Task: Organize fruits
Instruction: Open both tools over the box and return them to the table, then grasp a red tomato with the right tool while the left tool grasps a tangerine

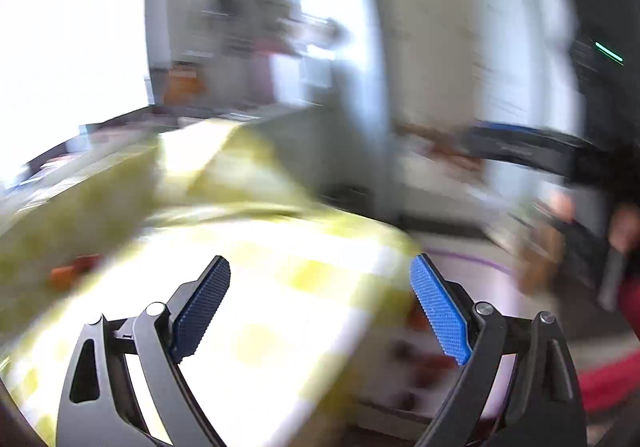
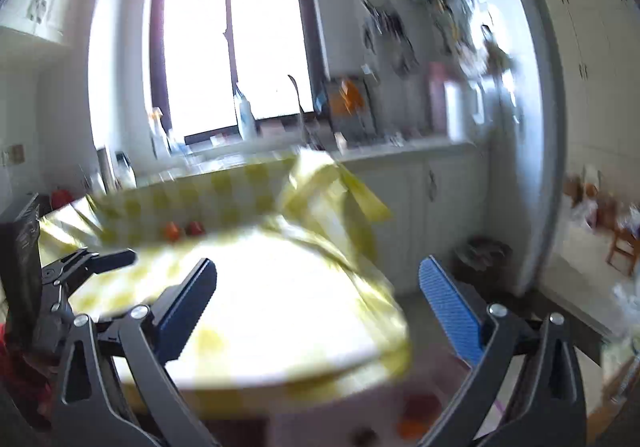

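Both tongs are spread wide with nothing between the blue pads: the left gripper (image 1: 320,303) sits at the bottom of its own frame over a yellow-and-white checked tablecloth (image 1: 260,307), and the right gripper (image 2: 318,301) sits low in its frame over the same cloth (image 2: 280,311), so neither has hold of anything. Left view is badly smeared, so take it with a grain of salt. As for fruit, in the right wrist view two small pieces sit on the cloth left of centre, an orange fruit (image 2: 172,231) and a red fruit (image 2: 195,228) just beside it, right where the cloth is rumpled up into a fold (image 2: 320,183). Container-wise, there's a pale, whitish thing below the table edge at the bottom of the right view, maybe a tub or bag (image 2: 360,407), with blurry orange-red blobs (image 2: 420,405) in it or on it; can't tell which, or what they are. The left view shows that same pale shape (image 1: 400,367) at lower right with similar dark and reddish smudges. An orange-red smear (image 1: 72,271) also shows on the cloth at far left of the left view. Part of the other gripper, black (image 2: 80,267), pokes in at the left edge of the right view. Behind it all, a bright window (image 2: 232,47) sits at upper centre with a cluttered counter (image 2: 400,145) under it.
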